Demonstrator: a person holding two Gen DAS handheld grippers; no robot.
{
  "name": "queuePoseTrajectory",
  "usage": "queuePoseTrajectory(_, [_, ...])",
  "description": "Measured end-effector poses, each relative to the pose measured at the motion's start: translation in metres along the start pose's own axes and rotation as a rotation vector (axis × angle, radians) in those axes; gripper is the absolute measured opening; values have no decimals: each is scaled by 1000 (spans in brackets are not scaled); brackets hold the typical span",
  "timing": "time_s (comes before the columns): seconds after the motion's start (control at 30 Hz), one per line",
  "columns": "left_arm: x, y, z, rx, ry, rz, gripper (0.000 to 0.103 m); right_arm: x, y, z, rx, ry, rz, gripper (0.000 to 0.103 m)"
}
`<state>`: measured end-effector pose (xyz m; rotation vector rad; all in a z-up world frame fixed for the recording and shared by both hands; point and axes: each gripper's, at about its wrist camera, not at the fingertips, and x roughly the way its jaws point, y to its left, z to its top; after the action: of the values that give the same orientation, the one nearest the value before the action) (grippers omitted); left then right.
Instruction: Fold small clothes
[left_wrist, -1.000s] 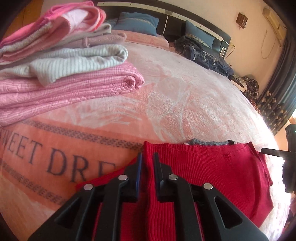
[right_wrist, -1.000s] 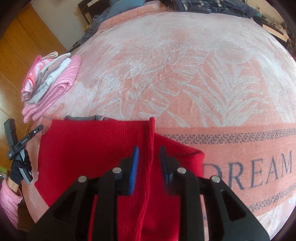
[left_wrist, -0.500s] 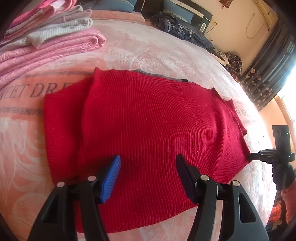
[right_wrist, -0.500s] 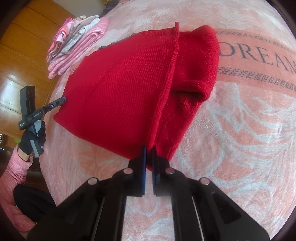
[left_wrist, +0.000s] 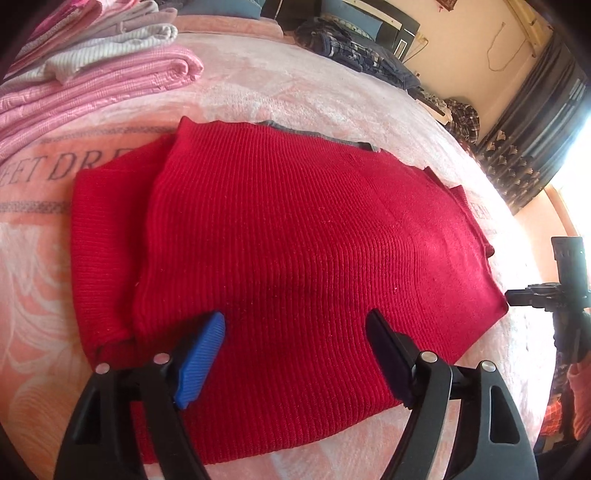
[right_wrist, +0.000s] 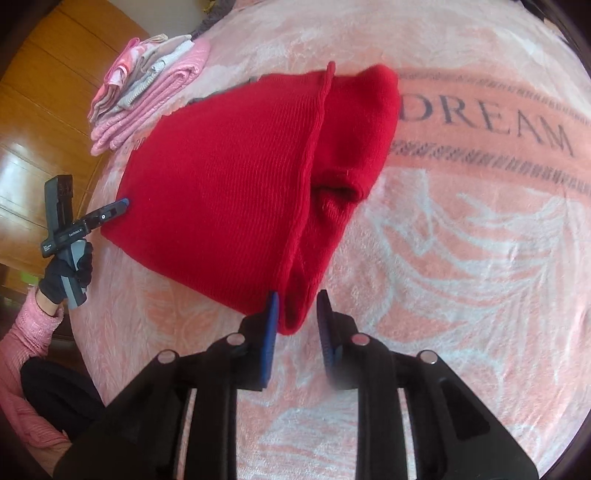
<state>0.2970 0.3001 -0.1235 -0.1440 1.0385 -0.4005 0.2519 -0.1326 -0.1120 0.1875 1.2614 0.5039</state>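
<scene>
- Red knit sweater (left_wrist: 295, 236) lies flat on the pink blanket (right_wrist: 461, 258), long axis running from the bed's near edge toward the folded pile (left_wrist: 92, 74).
- Left gripper (left_wrist: 295, 332) hovers wide open, as before.
- Right gripper (right_wrist: 295, 314), clamped shut half a second ago, now stands parted around the hem corner.

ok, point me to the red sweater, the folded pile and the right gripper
red sweater (left_wrist: 295, 240), left wrist view, middle of the knit body
folded pile (left_wrist: 110, 85), left wrist view, pink bottom piece
right gripper (right_wrist: 295, 317), right wrist view, gap between fingertips
</scene>
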Motion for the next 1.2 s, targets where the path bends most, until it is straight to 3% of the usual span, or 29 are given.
queuePoseTrajectory(0.1, [-9,-1,16,-27,-33,-24,80,-5,3,30,4,-48,-15,25])
queuePoseTrajectory(0.2, [-8,-3,32,-25,-61,16,80,10,-1,66,51,-67,11,26])
queuePoseTrajectory(0.33, [0,2,48,-53,-66,28,80,45,-10,101,111,-33,-48,27])
queuePoseTrajectory(0.4, [7,4,54,-43,-67,42,80,57,-15,105,137,-10,-61,24])
queuePoseTrajectory(0.5, [20,12,56,-48,-43,54,80,58,-17,103,137,-17,-13,5])
queuePoseTrajectory(0.67, [28,20,51,-35,-30,43,80,56,-24,103,149,-26,-60,4])
queuePoseTrajectory(0.8, [28,25,51,-61,-32,18,80,61,-28,97,152,-29,-46,5])
queuePoseTrajectory(0.9, [25,26,50,-75,-36,11,80,46,-27,94,174,-42,-10,20])
queuePoseTrajectory(1.0, [18,24,49,-88,-41,7,80,25,-26,82,188,-68,-11,55])
queuePoseTrajectory(1.1, [8,20,46,-82,-56,-6,80,18,-36,68,217,-47,-19,57])
queuePoseTrajectory(1.2, [7,18,43,-74,-53,-3,80,26,-52,59,277,-22,59,59])
